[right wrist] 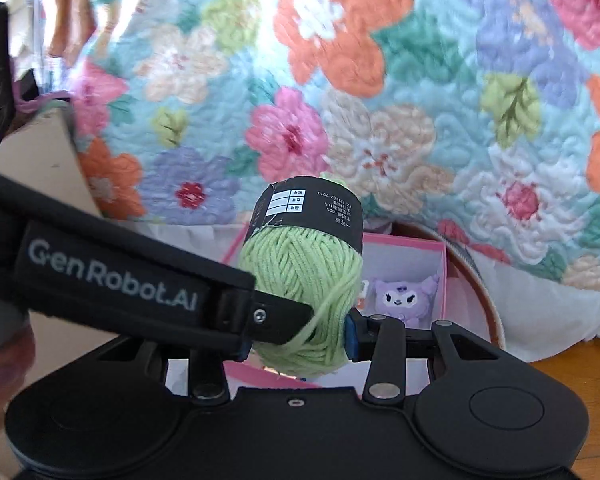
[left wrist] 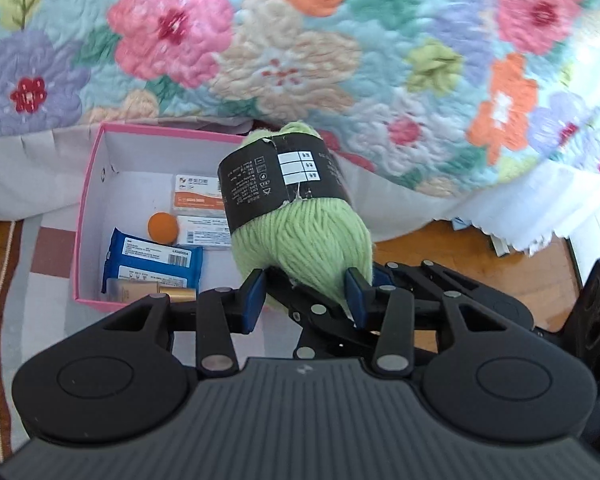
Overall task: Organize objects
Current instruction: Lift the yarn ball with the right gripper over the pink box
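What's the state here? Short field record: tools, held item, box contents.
left tool: shut on yarn
right tool: shut on yarn
yarn: green ball, black label, gripped by both tools at its lower end
box: pink, open, beyond the yarn
in box: blue packs, orange disc, card
plush: purple, inside a pink box
quilt: floral, behind everything
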`<state>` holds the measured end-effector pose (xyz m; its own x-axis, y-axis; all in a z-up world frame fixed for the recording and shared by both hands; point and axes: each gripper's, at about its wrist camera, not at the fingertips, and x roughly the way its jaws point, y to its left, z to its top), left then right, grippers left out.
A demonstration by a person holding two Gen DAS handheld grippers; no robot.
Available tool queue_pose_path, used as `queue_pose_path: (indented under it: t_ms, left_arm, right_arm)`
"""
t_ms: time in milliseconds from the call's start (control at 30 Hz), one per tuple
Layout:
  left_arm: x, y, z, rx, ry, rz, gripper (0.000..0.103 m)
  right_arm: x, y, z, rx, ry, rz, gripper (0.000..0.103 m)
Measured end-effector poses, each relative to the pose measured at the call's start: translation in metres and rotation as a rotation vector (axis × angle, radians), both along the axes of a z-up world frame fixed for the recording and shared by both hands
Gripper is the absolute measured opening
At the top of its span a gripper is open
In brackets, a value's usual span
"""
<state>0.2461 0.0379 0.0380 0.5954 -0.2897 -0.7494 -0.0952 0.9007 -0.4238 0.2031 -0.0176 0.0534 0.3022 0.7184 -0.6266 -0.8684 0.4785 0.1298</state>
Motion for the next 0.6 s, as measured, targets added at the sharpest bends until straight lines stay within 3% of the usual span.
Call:
queue_pose_path:
  t_ms: [333, 600]
  left_arm:
    - [0.059, 0.014, -0.089, -0.084, 0.035, -0.033, 0.041]
    - [0.085, 0.020, -0.149, -0.181, 0.122, 0.008, 0.041]
  right_arm:
    - [0.041, 0.040, -0.072, -0.113, 0.038, -0.075, 0.047]
    - [0.064, 0.054, -0.125, -0.200, 0.084, -0.109, 0.047]
